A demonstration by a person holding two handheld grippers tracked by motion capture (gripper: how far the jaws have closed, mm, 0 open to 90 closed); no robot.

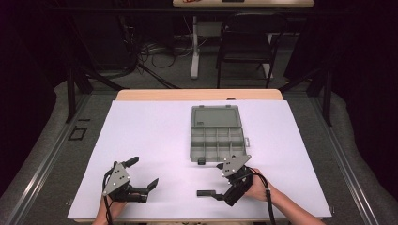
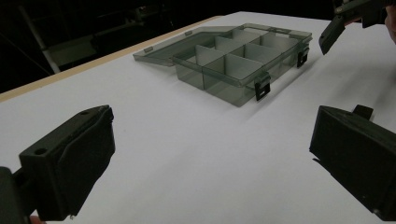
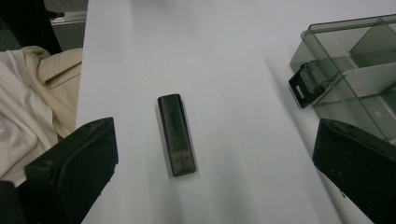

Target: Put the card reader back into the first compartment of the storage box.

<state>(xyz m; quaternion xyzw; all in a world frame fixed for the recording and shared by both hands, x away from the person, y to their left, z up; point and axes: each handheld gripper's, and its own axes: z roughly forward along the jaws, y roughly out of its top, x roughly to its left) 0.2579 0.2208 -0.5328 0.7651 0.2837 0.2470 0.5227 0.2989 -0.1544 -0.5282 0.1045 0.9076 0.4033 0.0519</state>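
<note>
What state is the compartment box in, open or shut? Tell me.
Open. The compartment box has its lid folded flat back on the table, and the dividers show bare, empty compartments.

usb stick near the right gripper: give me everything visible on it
The usb stick is a slim dark rectangular bar with rounded corners, probably plastic, with faint lettering along its body and a translucent smoky cap at one end. It lies flat on the white table, alone, just short of the open right gripper, untouched. The organizer box sits apart, farther back.
</note>
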